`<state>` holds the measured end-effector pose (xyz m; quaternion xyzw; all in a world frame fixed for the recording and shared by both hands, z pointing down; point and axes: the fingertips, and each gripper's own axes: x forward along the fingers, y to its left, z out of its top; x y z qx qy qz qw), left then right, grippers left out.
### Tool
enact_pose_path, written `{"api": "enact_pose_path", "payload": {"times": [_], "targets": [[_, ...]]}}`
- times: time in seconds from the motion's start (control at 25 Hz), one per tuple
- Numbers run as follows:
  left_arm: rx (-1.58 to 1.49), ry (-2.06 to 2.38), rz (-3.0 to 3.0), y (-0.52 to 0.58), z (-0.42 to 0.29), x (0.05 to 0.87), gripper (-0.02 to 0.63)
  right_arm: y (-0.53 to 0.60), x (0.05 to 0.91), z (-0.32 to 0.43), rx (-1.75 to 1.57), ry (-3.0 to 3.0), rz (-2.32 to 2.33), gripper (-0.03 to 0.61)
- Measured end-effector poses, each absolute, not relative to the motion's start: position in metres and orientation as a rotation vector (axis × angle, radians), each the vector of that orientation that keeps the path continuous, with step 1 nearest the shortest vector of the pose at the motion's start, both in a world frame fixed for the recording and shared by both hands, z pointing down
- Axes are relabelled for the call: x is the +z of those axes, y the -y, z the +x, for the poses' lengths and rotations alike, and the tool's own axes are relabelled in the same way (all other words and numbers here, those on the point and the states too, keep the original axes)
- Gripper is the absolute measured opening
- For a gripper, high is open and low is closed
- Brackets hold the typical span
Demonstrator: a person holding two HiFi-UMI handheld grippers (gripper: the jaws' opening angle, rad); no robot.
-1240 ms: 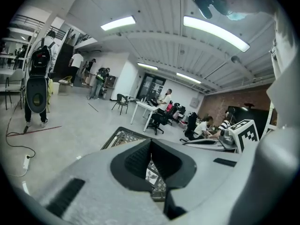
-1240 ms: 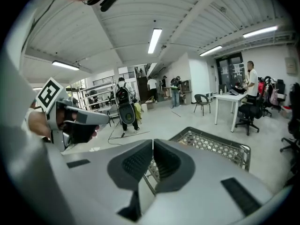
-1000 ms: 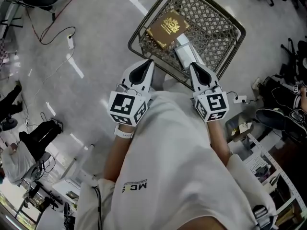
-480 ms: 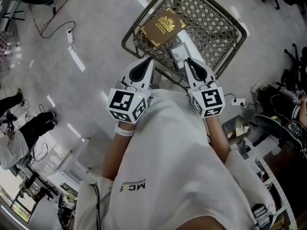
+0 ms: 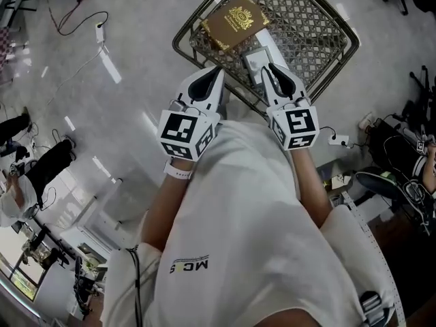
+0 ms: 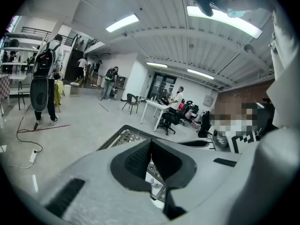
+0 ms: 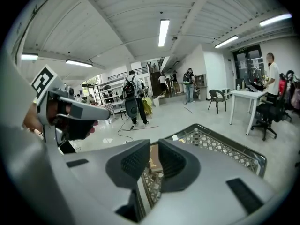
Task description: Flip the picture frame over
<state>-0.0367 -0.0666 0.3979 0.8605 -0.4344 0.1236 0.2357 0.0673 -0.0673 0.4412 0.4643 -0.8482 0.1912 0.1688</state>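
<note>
Jaws of the right gripper [image 5: 267, 68] were being opened, with only a narrow gap between them and nothing held, while the left gripper [image 5: 218, 71] was seen closed and empty; both were poised over the near edge of the mesh table [image 5: 310, 19]. The picture frame [image 5: 253, 63] was laid flat just inside that near edge, a brown book [image 5: 235, 20] farther in. The approach was judged to be in hand, the frame not yet gripped; a wider opening and a hold on one frame edge were called for next
</note>
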Motion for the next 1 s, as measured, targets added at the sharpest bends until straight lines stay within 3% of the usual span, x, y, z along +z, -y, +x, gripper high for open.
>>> {"api": "enact_pose_path", "payload": {"times": [1.0], "targets": [[0.321,1.194,2.273,0.046,-0.035,0.435,0.025,0.053,0.617,0.056,0.67,2.167,1.22,0.139]]}}
